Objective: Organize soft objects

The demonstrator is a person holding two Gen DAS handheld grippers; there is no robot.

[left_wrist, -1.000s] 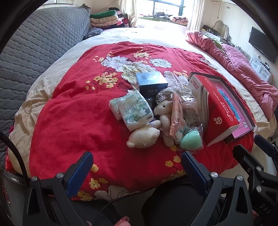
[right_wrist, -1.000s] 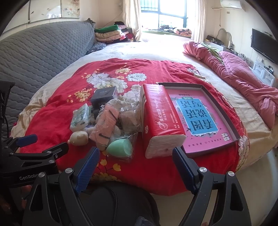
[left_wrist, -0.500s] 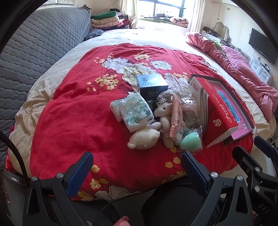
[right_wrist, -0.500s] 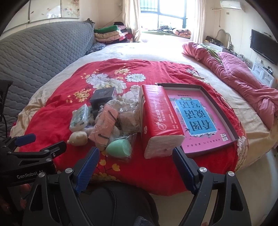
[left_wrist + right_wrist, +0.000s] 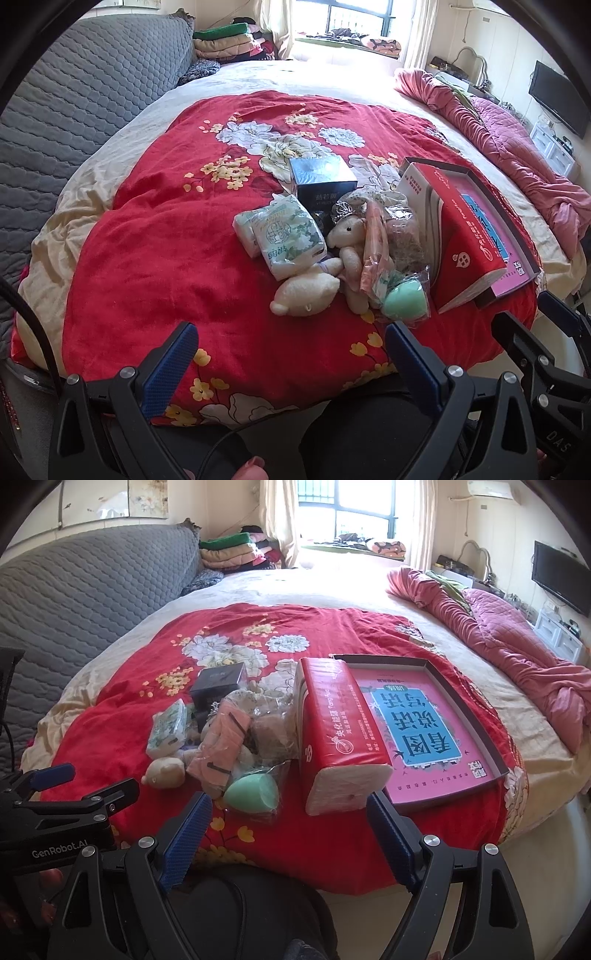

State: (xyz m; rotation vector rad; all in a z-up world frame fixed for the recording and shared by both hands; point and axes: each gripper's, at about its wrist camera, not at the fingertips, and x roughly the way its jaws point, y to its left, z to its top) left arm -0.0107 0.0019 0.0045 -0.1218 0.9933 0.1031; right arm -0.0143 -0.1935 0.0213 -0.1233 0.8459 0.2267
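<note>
Soft things lie in a heap on the red blanket [image 5: 155,236] near the foot of the bed [image 5: 332,79], and neither gripper touches any of them. Going left to right in the left wrist view: a tissue pack [image 5: 286,236] with green print, leaning on a second small pack; a cream plush [image 5: 306,291] lying just below it; a small bear [image 5: 349,240] touching that plush; a dark box [image 5: 323,177] behind them; a clear bag [image 5: 391,236] with pink and grey cloth inside; a green sponge [image 5: 404,301] at the bag's near end. Just right of the bag stands a red tissue brick [image 5: 332,731], resting against a shallow tray [image 5: 495,753] with a pink printed sheet inside. A pink quilt [image 5: 517,642] is bunched far right. The left gripper [image 5: 288,354] hangs over the blanket's near edge, fingers spread wide and empty. The right gripper [image 5: 288,827] sits in front of the sponge and brick, fingers likewise wide apart, gripping nothing
</note>
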